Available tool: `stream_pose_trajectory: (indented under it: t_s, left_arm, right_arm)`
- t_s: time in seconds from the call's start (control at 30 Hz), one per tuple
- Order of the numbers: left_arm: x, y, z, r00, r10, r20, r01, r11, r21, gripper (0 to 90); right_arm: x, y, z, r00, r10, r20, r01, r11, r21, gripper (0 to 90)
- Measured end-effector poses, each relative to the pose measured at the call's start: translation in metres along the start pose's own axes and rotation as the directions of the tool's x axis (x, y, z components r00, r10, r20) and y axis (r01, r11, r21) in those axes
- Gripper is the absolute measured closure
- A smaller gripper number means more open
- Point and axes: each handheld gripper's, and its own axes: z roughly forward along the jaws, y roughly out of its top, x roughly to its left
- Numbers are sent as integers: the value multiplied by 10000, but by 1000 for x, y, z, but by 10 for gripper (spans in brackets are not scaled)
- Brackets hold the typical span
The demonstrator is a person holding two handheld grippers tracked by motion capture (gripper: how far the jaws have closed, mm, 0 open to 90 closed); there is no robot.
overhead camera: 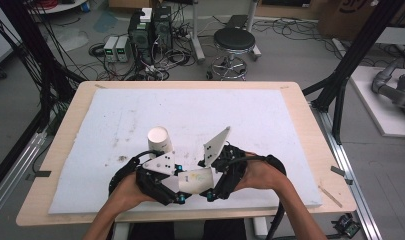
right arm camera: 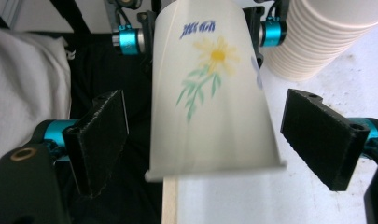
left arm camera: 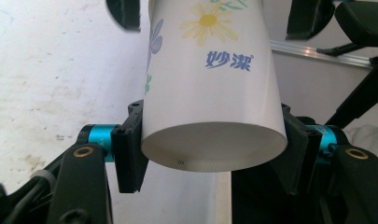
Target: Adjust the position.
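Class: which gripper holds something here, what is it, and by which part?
The left gripper clamps the paper cup at its base end. The right gripper stands open around its rim end, not touching.

Two bare forearms, no sleeves visible. Each hand grips a black tool. The left gripper [overhead camera: 182, 186] and right gripper [overhead camera: 202, 186] each have black, rough-faced jaws, bright blue metal collars, brass-coloured screw eyelets, a black trailing cable, and a pale triangular plate dotted with small dark marks on top.
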Motion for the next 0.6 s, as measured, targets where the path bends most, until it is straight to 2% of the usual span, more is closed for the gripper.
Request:
stream_pose_trajectory:
  t_s: [0.03, 0.17, 0.2, 0.23, 0.27, 0.3, 0.33, 0.37, 0.4, 0.43, 0.5, 0.6]
  left_arm:
    - [0, -2, -1, 10000, 33, -1, -33, 10000, -49, 370]
    - [0, -13, -6, 10000, -58, -31, 56, 9981, -617, 370]
    - [0, -14, -6, 9999, -89, -46, 85, 9970, -769, 370]
    - [1, -19, -8, 9999, -105, -8, 103, 9936, -1127, 369]
    - [1, -19, -8, 9999, -105, -8, 103, 9936, -1127, 369]
    - [1, -23, -9, 9998, -201, -15, 197, 9899, -1403, 370]
    - [1, -23, -9, 9998, -201, -15, 197, 9899, -1403, 370]
    - [1, -25, -10, 9996, -275, -45, 265, 9882, -1508, 369]
    - [2, -27, -10, 9995, -294, -79, 279, 9878, -1535, 369]
    - [2, -28, -10, 9993, -368, -87, 348, 9854, -1666, 370]
    - [3, -31, -10, 9992, -406, -40, 391, 9808, -1913, 370]
    - [4, -35, -11, 9991, -418, 34, 414, 9705, -2375, 370]
  right_arm:
    - [0, 0, 0, 10000, 0, 0, 0, 10000, 0, 150]
    - [1, -6, -7, 9998, 73, 185, -58, 9969, -790, 150]
    - [0, -11, -9, 9994, 113, 326, -72, 9922, -1241, 150]
    - [0, -13, -10, 9992, 183, 369, -129, 9898, -1416, 151]
    - [0, -15, -11, 9989, 207, 430, -136, 9869, -1609, 151]
    - [0, -18, -12, 9987, 211, 470, -122, 9835, -1806, 151]
    - [0, -18, -12, 9987, 211, 470, -122, 9835, -1806, 151]
    - [1, -24, -13, 9979, 323, 555, -192, 9748, -2223, 151]
    - [1, -24, -13, 9979, 323, 555, -192, 9748, -2223, 151]
    - [1, -27, -13, 9978, 356, 554, -210, 9694, -2446, 151]
    - [2, -30, -13, 9974, 387, 606, -219, 9664, -2559, 151]
    - [3, -36, -12, 9975, 427, 555, -243, 9546, -2969, 151]
